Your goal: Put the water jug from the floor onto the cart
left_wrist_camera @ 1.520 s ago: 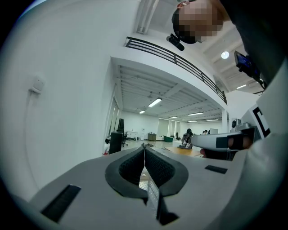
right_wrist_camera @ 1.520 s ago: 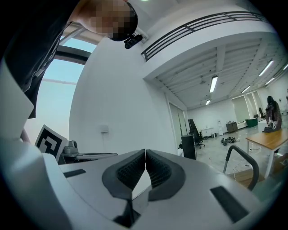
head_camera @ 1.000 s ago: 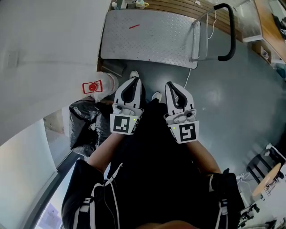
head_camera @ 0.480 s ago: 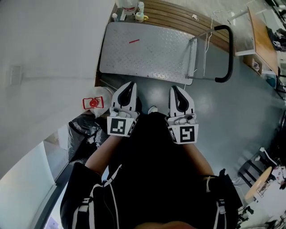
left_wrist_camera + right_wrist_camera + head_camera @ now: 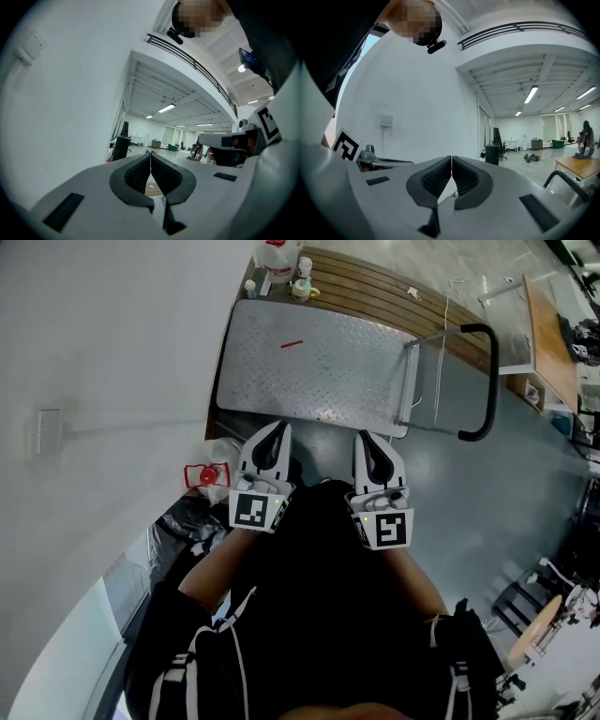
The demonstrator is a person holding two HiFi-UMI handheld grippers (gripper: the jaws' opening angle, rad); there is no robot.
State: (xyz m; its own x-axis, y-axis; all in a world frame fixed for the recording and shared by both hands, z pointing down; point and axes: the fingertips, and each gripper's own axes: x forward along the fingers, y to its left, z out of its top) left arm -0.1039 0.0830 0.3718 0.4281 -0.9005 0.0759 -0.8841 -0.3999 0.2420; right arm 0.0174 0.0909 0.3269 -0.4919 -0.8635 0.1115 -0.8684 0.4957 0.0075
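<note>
My left tongs [image 5: 277,427] and right tongs [image 5: 367,438] are both pinched closed on nothing, just short of the cart's [image 5: 309,362] near edge. The water jug [image 5: 208,475] sits on the floor to the left, by the wall [image 5: 112,352]. I'd turn left, open both wide, and clamp it from opposite sides.

The glossy grey floor [image 5: 469,484] carried a flat silver tread-plate cart [image 5: 347,381] at twelve o'clock, with a short red mark [image 5: 292,344] on its deck. At nine o'clock, a crumpled black plastic bag [image 5: 187,521] and a clear plastic water jug with a red top [image 5: 208,474] sat on the floor, touching each other.
</note>
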